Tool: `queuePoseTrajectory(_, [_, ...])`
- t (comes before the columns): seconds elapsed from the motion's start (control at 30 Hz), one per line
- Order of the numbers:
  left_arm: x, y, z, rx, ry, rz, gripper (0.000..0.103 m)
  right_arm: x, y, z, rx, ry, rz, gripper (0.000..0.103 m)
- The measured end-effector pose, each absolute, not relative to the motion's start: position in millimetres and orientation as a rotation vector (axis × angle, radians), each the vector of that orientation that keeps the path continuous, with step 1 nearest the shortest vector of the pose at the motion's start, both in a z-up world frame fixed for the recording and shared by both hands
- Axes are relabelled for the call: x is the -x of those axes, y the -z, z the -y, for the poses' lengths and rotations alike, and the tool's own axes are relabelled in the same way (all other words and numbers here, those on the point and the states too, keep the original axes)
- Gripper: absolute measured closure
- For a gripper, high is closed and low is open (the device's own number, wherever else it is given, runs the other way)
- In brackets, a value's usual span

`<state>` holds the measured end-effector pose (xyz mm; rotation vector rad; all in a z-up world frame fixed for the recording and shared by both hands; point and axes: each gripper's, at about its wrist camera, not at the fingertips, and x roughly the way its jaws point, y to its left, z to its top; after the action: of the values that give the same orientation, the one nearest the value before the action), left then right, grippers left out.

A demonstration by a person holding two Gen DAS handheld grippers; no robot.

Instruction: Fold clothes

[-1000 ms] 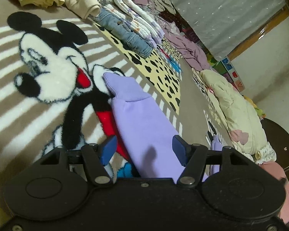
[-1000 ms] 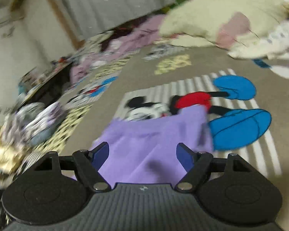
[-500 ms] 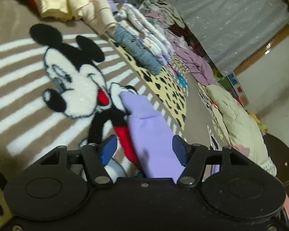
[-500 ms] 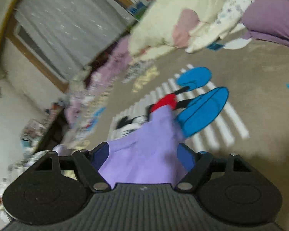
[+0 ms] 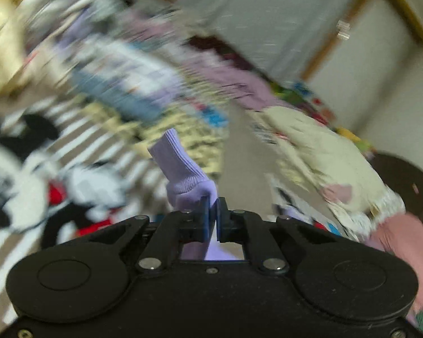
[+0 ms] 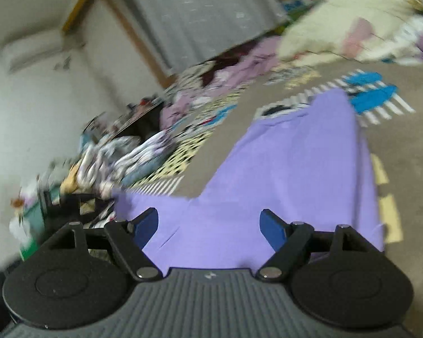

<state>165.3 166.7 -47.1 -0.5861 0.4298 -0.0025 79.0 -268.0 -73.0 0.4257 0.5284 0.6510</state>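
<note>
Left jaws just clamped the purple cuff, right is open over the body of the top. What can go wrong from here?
1. The left gripper pinches only a small bit of the purple top near its ribbed cuff; a pull may let the cloth slip out.
2. The right gripper is open with cloth lying between its jaws, nothing held, so the top may drag unevenly.
3. The left view is badly blurred; a fast swing could catch the pile of folded clothes.

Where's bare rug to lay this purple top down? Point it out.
Bare brown rug lies right of the purple top, before the cream bedding. Left of it, folded clothes and clutter crowd the wall side.
</note>
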Motion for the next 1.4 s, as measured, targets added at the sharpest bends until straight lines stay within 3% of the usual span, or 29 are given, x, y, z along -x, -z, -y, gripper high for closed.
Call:
queuePoseTrajectory(0.3, [-144.3, -25.6, -28.6, 0.423, 0.27, -0.365, 0.101, -71.8, 84.1, 317.3, -0.746, -0.688, -0.503, 0.024])
queuePoseTrajectory(0.5, [-136.0, -45.7, 70.4, 0.333, 0.469, -0.371, 0.101, -71.4, 99.6, 373.9, -0.994, -0.604, -0.437, 0.023])
queuePoseTrajectory(0.8, [-119.6, -36.3, 199.1, 0.216, 0.68, -0.429, 0.101, -67.9, 127.5, 409.5, -1.154, -0.515, -0.403, 0.023])
queuePoseTrajectory(1.4, [-179.2, 24.4, 275.9, 0.27, 0.717, -0.693, 0.102, -54.8, 149.4, 451.6, -1.212, -0.32, -0.384, 0.023])
